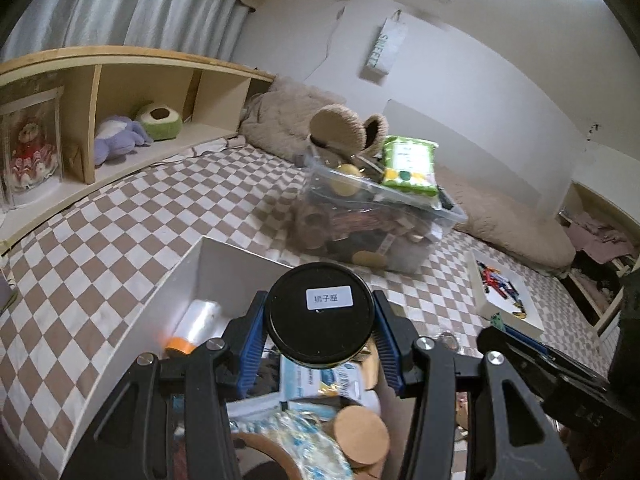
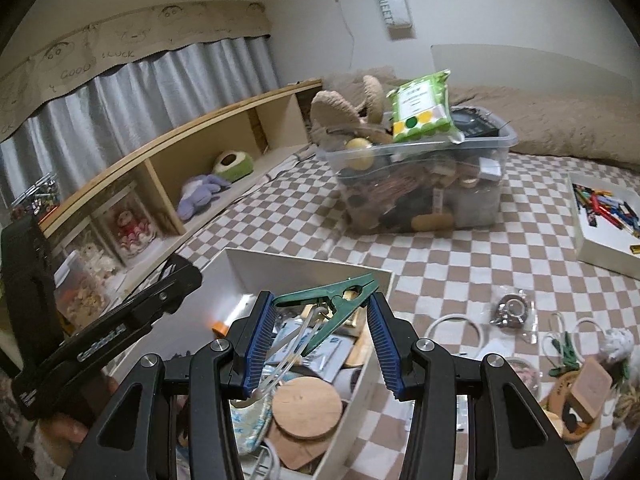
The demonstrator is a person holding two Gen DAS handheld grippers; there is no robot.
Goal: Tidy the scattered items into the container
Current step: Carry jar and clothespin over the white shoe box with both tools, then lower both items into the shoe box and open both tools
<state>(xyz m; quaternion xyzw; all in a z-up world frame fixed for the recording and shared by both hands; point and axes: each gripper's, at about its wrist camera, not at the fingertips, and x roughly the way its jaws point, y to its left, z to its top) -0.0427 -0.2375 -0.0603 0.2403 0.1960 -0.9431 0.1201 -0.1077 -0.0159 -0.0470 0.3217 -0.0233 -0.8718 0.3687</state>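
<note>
My left gripper is shut on a black round jar with a white label, held above the white box. The box holds a clear roll, packets and a wooden disc. My right gripper is shut on a green clothes peg with a white cord, held over the same white box. A wooden disc and packets lie inside. Scattered items lie on the checked cover to the right: a bagged metal piece, a white ring and a wooden block.
A clear bin packed with toys and a green packet stands behind. A white tray of coloured pens lies far right. A wooden shelf with plush toys runs along the left. The left gripper's body shows at left.
</note>
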